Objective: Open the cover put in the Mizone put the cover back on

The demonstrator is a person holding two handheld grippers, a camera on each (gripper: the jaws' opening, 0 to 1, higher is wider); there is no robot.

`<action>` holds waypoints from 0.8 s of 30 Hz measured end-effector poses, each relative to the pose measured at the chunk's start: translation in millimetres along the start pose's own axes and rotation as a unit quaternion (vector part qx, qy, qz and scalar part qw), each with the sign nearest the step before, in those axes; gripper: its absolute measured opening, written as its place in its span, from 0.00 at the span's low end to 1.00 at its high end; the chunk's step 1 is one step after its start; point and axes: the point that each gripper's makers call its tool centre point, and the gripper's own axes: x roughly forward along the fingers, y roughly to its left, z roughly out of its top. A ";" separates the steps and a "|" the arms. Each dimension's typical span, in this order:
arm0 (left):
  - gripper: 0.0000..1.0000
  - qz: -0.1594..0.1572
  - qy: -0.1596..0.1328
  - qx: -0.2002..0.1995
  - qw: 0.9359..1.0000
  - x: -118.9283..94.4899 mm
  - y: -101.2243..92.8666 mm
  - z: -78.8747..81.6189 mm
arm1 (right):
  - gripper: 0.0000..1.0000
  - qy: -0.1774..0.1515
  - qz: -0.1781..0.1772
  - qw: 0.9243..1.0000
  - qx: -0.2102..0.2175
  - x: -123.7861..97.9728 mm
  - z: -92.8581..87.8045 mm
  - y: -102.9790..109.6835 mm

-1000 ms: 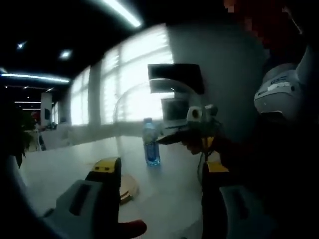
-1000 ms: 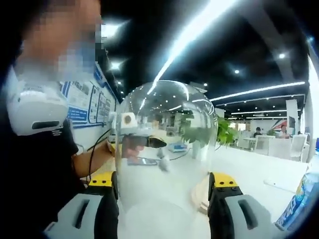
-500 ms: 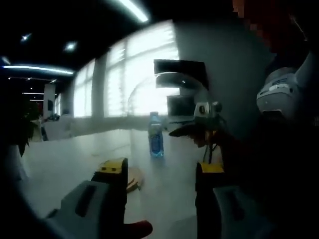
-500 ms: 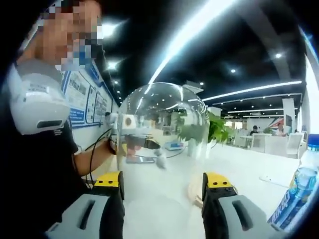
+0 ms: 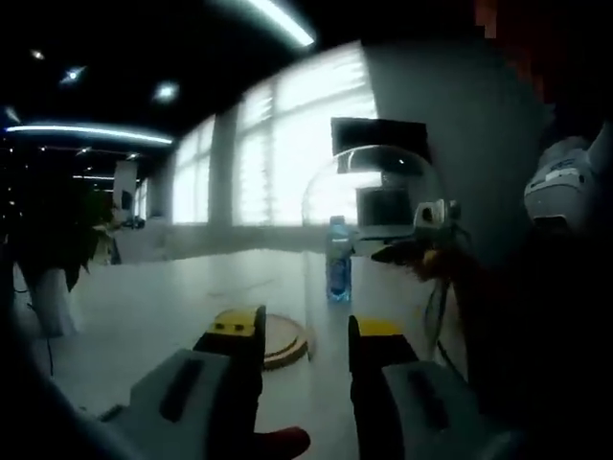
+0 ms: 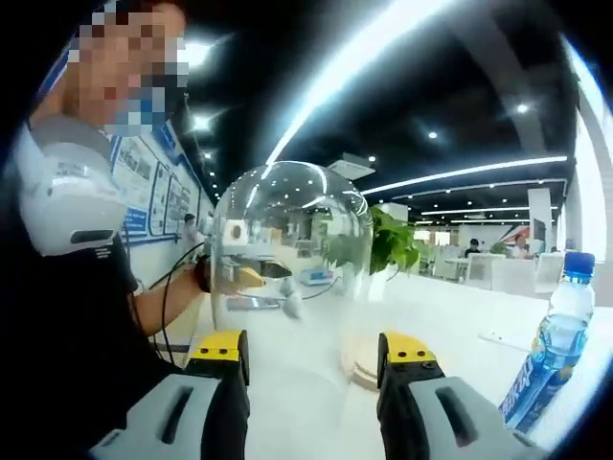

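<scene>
A clear glass dome cover (image 6: 287,249) sits between the jaws of my right gripper (image 6: 314,347), which is shut on it and holds it off the table. In the left gripper view the same dome (image 5: 369,206) hangs at right, held by the right gripper (image 5: 421,251). The blue-labelled Mizone bottle (image 5: 337,273) stands upright on the white table behind it; in the right gripper view the bottle (image 6: 546,355) is at the far right. A round wooden base (image 5: 283,337) lies on the table ahead of my left gripper (image 5: 305,331), whose jaws are open and hold nothing.
A person wearing a white device (image 6: 67,201) stands close on the left of the right gripper view. A potted plant (image 6: 388,244) stands further back on the white table (image 5: 172,297). Bright windows (image 5: 278,153) line the far wall.
My left gripper's jaws have drawn closer together. Both cameras have swung, so the bottle now shows in full in the right gripper view. The dome stays gripped.
</scene>
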 end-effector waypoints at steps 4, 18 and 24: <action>0.31 0.009 -0.005 0.029 1.000 3.5 3.7 -3.0 | 0.26 -0.010 -0.047 0.999 0.019 -3.6 -2.6 -17.6; 0.31 0.099 0.007 0.001 0.995 4.9 46.6 -13.4 | 0.14 -0.013 -0.146 0.989 0.029 -4.4 -14.7 -47.5; 0.31 0.107 0.001 0.009 0.994 8.8 52.5 -10.1 | 0.13 -0.001 -0.160 0.987 0.023 0.9 -15.8 -44.1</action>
